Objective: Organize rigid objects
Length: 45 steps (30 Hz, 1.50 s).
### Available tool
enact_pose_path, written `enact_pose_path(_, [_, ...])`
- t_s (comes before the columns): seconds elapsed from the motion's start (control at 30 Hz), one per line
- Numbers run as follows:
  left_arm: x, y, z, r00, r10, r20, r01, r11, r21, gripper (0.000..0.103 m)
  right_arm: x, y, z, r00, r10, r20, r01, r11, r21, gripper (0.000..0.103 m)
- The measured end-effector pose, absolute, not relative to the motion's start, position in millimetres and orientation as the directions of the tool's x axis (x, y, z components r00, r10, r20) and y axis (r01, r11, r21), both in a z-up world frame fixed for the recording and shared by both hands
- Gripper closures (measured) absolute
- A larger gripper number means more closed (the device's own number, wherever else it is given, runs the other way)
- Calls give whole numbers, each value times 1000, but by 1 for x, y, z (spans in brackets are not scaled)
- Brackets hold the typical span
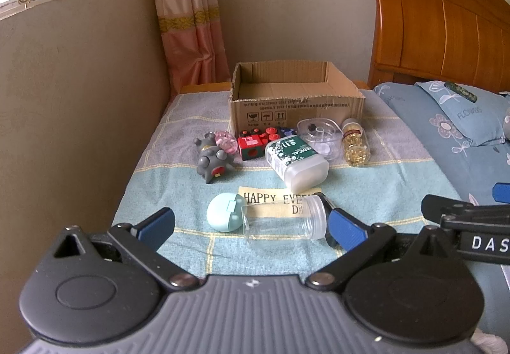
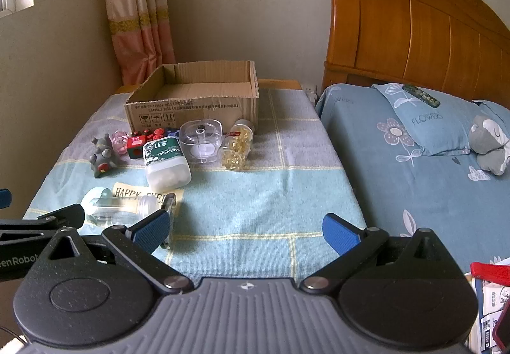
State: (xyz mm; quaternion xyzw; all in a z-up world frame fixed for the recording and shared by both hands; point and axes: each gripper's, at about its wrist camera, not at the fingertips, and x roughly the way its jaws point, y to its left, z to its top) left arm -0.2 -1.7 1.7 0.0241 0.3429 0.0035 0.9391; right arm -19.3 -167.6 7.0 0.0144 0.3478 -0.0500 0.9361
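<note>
An open, empty cardboard box (image 1: 296,99) (image 2: 194,99) stands at the far end of a cloth-covered table. In front of it lie a grey toy figure (image 1: 212,159), a pink gem (image 1: 224,140), red blocks (image 1: 253,143), a green-labelled white bottle (image 1: 298,159) (image 2: 165,162), a clear square case (image 1: 320,137) (image 2: 200,139) and a jar of yellow capsules (image 1: 353,143) (image 2: 236,147). Nearer lie a mint round case (image 1: 224,215) and a clear jar on its side (image 1: 285,220) (image 2: 124,209). My left gripper (image 1: 251,228) is open, just short of the clear jar. My right gripper (image 2: 245,233) is open over bare cloth.
A bed with a blue flowered cover (image 2: 414,162), pillow (image 2: 424,121) and wooden headboard (image 2: 414,22) adjoins the table's right side. A grey plush (image 2: 489,143) lies on it. A wall and pink curtain (image 1: 188,19) bound the left. Papers and a red item (image 2: 491,271) sit at lower right.
</note>
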Motion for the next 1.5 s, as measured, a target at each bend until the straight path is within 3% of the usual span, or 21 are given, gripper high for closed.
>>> enact_pose_path(0.97, [1, 1, 2, 783, 9, -622, 21, 999, 42, 1, -19, -169, 9, 763, -83, -641, 101, 995, -9, 0])
enact_pose_path(1.5, [17, 16, 0, 812, -65, -580, 84, 996, 6, 1, 1, -175, 9, 806, -32, -591, 10, 999, -40, 0])
